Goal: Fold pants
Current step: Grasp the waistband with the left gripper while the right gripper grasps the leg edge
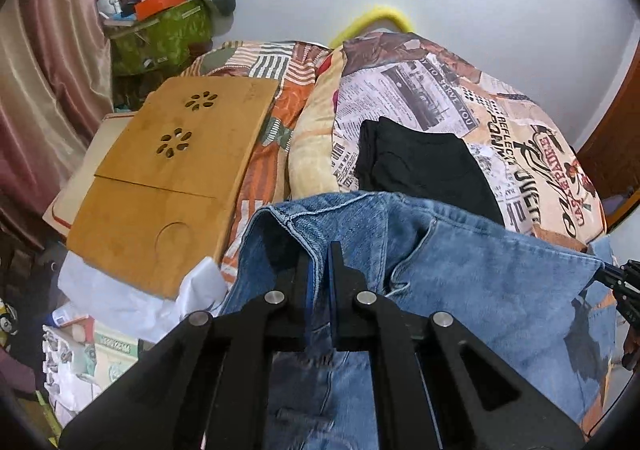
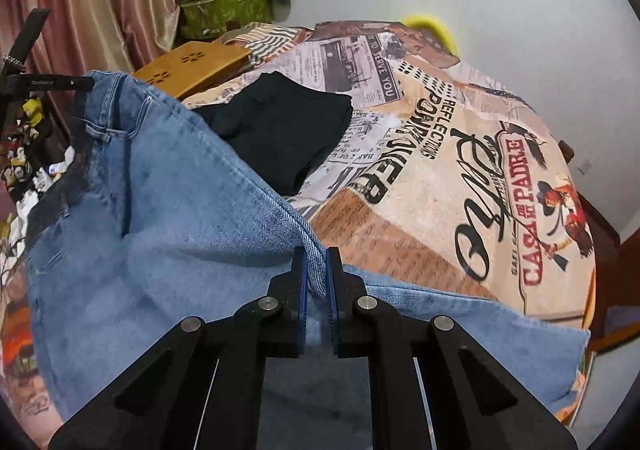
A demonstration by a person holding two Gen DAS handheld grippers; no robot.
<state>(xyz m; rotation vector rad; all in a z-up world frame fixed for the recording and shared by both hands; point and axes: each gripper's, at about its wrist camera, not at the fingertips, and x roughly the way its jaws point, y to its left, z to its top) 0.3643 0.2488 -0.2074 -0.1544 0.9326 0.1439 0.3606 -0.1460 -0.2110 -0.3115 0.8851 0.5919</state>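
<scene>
Jeans pinched between both hand-held grippers' closed pads.

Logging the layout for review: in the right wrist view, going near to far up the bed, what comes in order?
Right tool shut on blue jeans → folded black garment → yellow item at the wall.

Jeans between left gripper fingers
</scene>
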